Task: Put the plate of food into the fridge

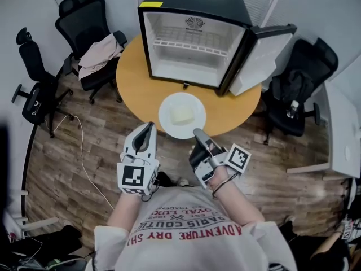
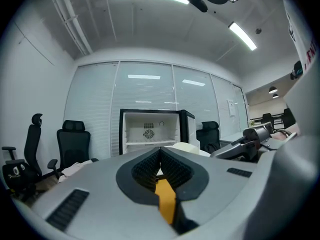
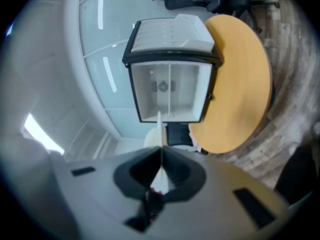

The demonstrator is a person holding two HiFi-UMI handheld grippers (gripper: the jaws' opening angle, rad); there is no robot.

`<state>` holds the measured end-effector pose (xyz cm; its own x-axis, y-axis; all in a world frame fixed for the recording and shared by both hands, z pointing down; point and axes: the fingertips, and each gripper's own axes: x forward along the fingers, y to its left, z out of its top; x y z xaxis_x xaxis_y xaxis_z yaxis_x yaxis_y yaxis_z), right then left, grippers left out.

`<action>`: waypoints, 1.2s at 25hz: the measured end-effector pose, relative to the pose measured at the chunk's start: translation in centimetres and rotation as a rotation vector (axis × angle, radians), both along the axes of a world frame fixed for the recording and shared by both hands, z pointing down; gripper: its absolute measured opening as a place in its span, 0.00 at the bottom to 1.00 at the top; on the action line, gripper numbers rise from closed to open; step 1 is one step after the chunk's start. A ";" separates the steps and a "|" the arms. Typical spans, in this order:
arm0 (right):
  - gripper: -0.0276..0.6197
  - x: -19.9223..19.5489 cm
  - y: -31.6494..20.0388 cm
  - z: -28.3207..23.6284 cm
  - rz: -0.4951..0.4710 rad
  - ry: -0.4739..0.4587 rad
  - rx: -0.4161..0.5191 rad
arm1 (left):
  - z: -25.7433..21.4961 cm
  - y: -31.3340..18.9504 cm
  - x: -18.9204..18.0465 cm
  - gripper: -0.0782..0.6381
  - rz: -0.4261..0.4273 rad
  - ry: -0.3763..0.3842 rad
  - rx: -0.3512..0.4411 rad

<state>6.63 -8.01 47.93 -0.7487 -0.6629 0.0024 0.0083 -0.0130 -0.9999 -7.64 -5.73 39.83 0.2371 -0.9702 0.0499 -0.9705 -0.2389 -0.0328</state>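
A white plate (image 1: 169, 107) with a pale block of food (image 1: 182, 115) lies at the near edge of the round orange table (image 1: 135, 89). My right gripper (image 1: 197, 132) is shut on the plate's near rim; in the right gripper view the rim (image 3: 159, 126) runs edge-on out of the closed jaws (image 3: 161, 151). Whether the plate is lifted I cannot tell. Just left of the plate, my left gripper (image 1: 149, 126) is shut with nothing in it (image 2: 160, 153). The small black fridge (image 1: 192, 38) stands open on the table, its door (image 1: 256, 58) swung right and its shelves bare (image 2: 150, 131) (image 3: 170, 91).
Two black office chairs (image 1: 84, 27) (image 1: 34, 78) stand left of the table, one draped with clothes (image 1: 101, 52). Another chair (image 1: 299, 89) holding a dark bag sits right, beside a white desk (image 1: 338, 134). A cable (image 1: 84, 162) trails on the wooden floor.
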 end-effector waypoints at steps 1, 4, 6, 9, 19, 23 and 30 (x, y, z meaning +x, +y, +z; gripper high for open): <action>0.09 -0.1 -1.0 0.0 0.011 -0.002 -0.002 | 0.1 -1.1 -0.1 0.15 0.010 -0.002 -0.004; 0.09 -0.1 -4.6 0.2 0.051 -0.003 -0.008 | 0.1 -5.1 -0.5 0.15 0.042 -0.009 -0.001; 0.09 -0.3 -7.3 0.2 0.083 0.000 -0.004 | -0.2 -8.2 -1.0 0.15 0.070 -0.014 0.014; 0.09 -1.7 -11.0 -0.3 0.136 -0.007 -0.005 | -0.7 -12.7 -2.3 0.15 0.120 -0.020 0.020; 0.09 -3.1 -21.0 -0.3 0.348 0.003 -0.025 | -0.8 -24.4 -4.3 0.15 0.292 -0.017 0.021; 0.09 -3.7 -24.0 0.3 0.399 0.012 -0.056 | -0.6 -27.0 -5.1 0.15 0.310 0.000 0.015; 0.09 -3.6 -27.6 1.0 0.418 0.032 -0.099 | 0.2 -29.6 -5.5 0.15 0.272 0.015 -0.003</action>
